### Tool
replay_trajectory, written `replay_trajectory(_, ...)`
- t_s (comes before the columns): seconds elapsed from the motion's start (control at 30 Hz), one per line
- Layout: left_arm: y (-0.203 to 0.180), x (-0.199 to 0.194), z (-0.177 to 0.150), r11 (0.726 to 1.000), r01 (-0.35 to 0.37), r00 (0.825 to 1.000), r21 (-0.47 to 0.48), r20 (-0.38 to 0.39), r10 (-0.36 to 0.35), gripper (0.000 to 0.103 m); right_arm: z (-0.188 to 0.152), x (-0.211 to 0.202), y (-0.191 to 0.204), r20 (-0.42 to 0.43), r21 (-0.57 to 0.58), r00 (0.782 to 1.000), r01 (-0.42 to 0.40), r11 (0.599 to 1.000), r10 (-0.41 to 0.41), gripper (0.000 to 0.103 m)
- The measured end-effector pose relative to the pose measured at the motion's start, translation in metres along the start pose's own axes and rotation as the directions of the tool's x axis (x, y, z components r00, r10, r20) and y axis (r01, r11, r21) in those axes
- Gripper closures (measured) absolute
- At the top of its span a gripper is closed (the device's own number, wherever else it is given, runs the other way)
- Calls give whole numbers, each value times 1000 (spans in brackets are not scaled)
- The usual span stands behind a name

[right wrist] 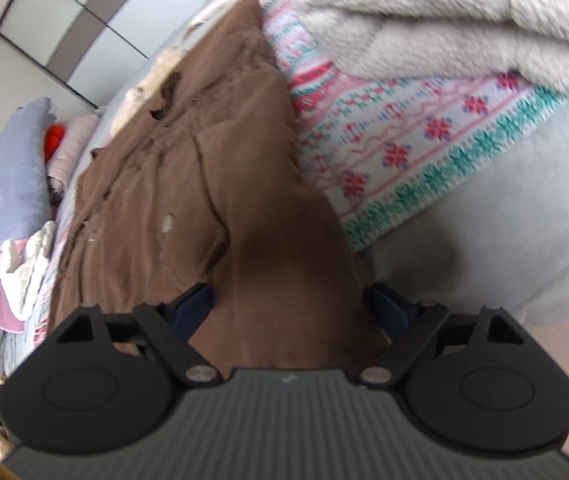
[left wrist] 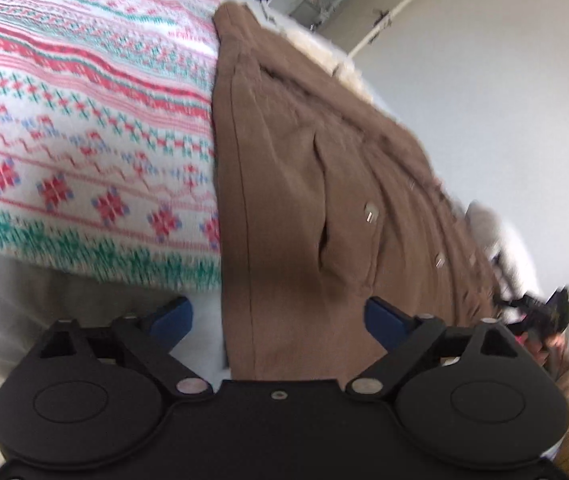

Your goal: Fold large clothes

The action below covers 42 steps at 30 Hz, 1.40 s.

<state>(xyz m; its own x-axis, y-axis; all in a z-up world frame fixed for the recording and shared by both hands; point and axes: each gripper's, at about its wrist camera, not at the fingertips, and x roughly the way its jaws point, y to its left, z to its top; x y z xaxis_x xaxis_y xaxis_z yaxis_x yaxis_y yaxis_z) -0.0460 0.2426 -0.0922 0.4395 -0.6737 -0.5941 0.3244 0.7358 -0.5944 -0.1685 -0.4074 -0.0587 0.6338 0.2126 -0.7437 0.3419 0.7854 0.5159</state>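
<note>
Closest to me, the left gripper (left wrist: 278,316) has its jaws spread wide, blue pads on either side of the hem of the brown coat (left wrist: 308,184), with cloth lying between them but nothing pinched. The right gripper (right wrist: 288,306) stands the same way: jaws apart, a band of brown fabric running up between the pads, neither pad visibly pressing it. In the left view the right-hand tool shows as a blurred dark shape at the coat's far lower edge, so the two seem to sit at opposite ends of the same hem.

The coat lies spread lengthwise on the bed (right wrist: 504,216), front up, metal snaps (left wrist: 370,214) along its opening and a pale fleece lining (left wrist: 324,48) showing at the collar end. It rests partly over a white knitted blanket (left wrist: 84,120) patterned in red and green.

Further off, a fluffy cream throw (right wrist: 424,12) is heaped over the blanket, and beside the coat sits a pile of other laundry (right wrist: 24,216), with a grey-blue pillow (right wrist: 16,168) behind it. Wardrobe doors (right wrist: 84,32) close the room.

I'd judge this is the start of a fold: both tools are placed at the hem, ready to take hold. The next move calls for closing both on the edge together, then lifting evenly and carrying the hem toward the collar without dragging the blanket along.
</note>
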Motion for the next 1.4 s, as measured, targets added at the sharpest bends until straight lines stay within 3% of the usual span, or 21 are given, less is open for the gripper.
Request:
replay_trajectory(0.13,-4,22,-7,994,-102,992,39,-67,104,22,1,5,1,-18,2,999,28,1000,-28,20)
replay_trajectory(0.37,-6,38,-6,990,-138,987,3,-86,138,22,4,23,4,-57,-19,995,77,997,-78,21)
replay_trajectory(0.4,-7,37,-7,990,-138,987,-1,-86,137,27,3,23,6,-56,-25,996,75,997,-77,27)
replay_trajectory(0.43,-10,35,-9,993,-120,989,-8,-85,119,40,2,21,9,-53,-37,996,65,997,-67,33)
replay_trajectory(0.5,-14,36,-6,995,-97,992,-15,-86,96,52,0,18,13,-45,-68,997,61,996,-64,49)
replay_trajectory(0.57,-18,33,-5,995,-97,991,-11,-91,96,62,-2,17,19,-46,-98,997,64,993,-69,59)
replay_trajectory(0.63,-27,30,-5,997,-72,993,-21,-91,69,80,-4,12,24,-45,-132,997,60,989,-66,73)
replay_trajectory(0.67,-31,26,-5,998,-65,994,-16,-84,63,84,-6,9,25,-42,-147,998,50,988,-57,84)
replay_trajectory(0.73,-39,17,-5,999,-49,997,-15,-58,48,90,-10,0,28,-22,-166,999,21,986,-25,90)
replay_trajectory(0.9,-53,-5,3,998,43,998,-43,44,-41,91,-10,-24,28,53,-129,990,-124,984,131,92)
replay_trajectory(1.0,-55,-16,16,991,118,987,-61,116,-110,92,-1,-36,33,102,-106,968,-219,970,229,93)
replay_trajectory(1.13,-72,-23,48,986,153,968,-59,211,-137,92,23,-42,57,174,-114,931,-305,945,321,93)
replay_trajectory(1.23,-80,-18,79,982,174,950,-72,274,-148,92,51,-38,79,225,-127,905,-341,932,361,93)
replay_trajectory(1.4,-73,7,143,969,195,930,-152,344,-133,92,106,-17,97,299,-64,885,-353,933,356,94)
